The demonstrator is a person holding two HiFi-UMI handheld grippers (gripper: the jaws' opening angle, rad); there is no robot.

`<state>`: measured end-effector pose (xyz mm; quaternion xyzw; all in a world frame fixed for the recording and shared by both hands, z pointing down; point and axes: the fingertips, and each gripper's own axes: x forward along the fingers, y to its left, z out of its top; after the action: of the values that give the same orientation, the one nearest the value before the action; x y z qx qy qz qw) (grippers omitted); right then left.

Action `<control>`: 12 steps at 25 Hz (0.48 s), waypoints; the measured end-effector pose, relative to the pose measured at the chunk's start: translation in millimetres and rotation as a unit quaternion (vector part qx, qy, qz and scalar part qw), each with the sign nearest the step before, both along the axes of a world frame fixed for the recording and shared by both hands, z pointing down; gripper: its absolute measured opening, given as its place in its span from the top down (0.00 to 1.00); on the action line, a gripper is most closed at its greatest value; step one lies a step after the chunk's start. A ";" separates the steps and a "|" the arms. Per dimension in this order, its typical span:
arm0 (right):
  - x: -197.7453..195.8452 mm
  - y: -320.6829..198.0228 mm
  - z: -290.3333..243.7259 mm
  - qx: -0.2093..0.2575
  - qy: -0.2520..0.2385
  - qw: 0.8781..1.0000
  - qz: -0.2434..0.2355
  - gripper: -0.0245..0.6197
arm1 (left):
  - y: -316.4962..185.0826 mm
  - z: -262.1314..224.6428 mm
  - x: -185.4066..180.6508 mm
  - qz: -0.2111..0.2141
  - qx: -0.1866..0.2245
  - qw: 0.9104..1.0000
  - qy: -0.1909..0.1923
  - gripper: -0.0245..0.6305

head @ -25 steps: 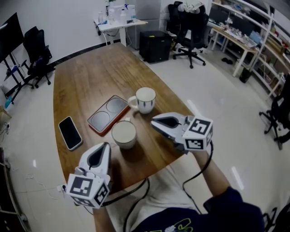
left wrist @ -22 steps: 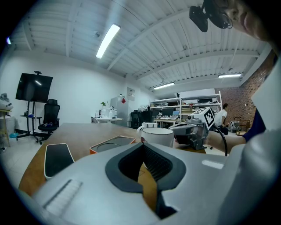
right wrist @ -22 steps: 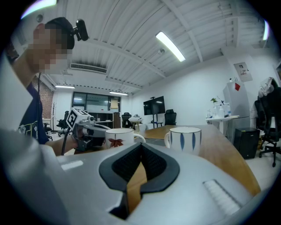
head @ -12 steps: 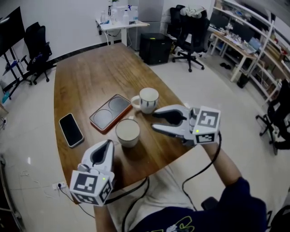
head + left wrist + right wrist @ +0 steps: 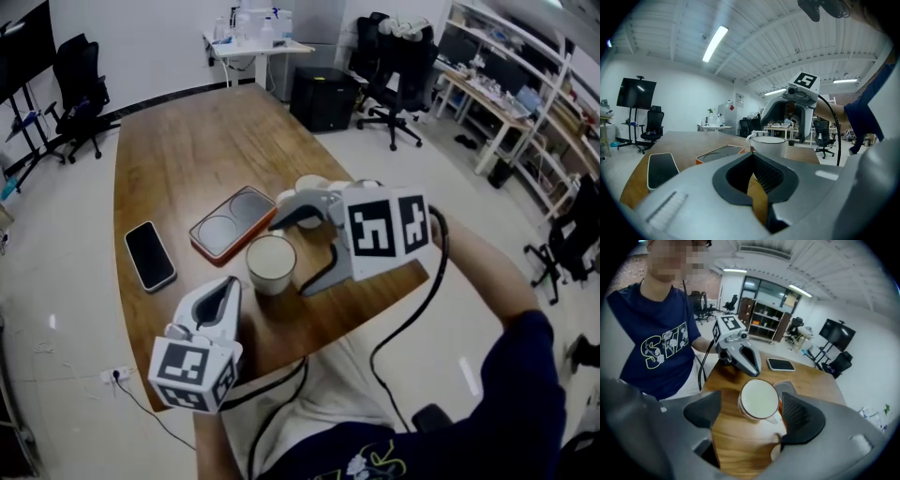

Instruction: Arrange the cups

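Note:
A white cup (image 5: 271, 264) stands on the wooden table (image 5: 178, 159) near the front edge. A second white cup (image 5: 310, 183) stands behind it, mostly hidden by my right gripper (image 5: 289, 258). That gripper hovers over the near cup's right side, open. Its jaws have just been opening, with nothing gripped. In the right gripper view the near cup (image 5: 759, 399) lies below the right gripper (image 5: 751, 411), apart from both pads. My left gripper (image 5: 228, 289) rests shut and empty, just in front of and left of the near cup (image 5: 768, 144).
An orange two-ring coaster tray (image 5: 230, 223) lies left of the cups. A black phone (image 5: 150, 255) lies further left. Office chairs, desks and a black cabinet stand on the floor beyond the table.
My right gripper has swung up and leftward from the table's right edge to over the near cup. It has rolled, and its jaws have spread. The left gripper has stayed put.

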<state>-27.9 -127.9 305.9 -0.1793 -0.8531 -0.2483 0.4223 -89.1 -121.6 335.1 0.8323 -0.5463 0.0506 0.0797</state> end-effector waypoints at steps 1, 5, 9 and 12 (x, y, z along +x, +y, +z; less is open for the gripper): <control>-2.2 -1.0 4.7 0.010 0.022 1.000 -0.015 0.34 | -0.1 0.5 0.1 0.000 0.000 1.000 -0.001 0.96; -16.8 -11.8 12.3 0.032 0.066 0.997 -0.022 0.35 | -1.0 -0.2 -0.1 0.000 -0.001 1.000 0.001 0.96; -20.7 -9.2 29.5 0.042 0.114 0.992 -0.039 0.35 | 1.0 0.1 -0.6 0.000 0.000 1.000 0.001 0.96; -24.9 -9.8 39.1 0.056 0.137 0.988 -0.049 0.35 | 0.1 -0.7 -1.9 0.002 -0.001 1.000 -0.003 0.96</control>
<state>-52.8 -137.7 345.0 -0.2297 -0.7623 -0.2890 0.5316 -91.1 -121.5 334.4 0.8331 -0.5449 0.0535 0.0784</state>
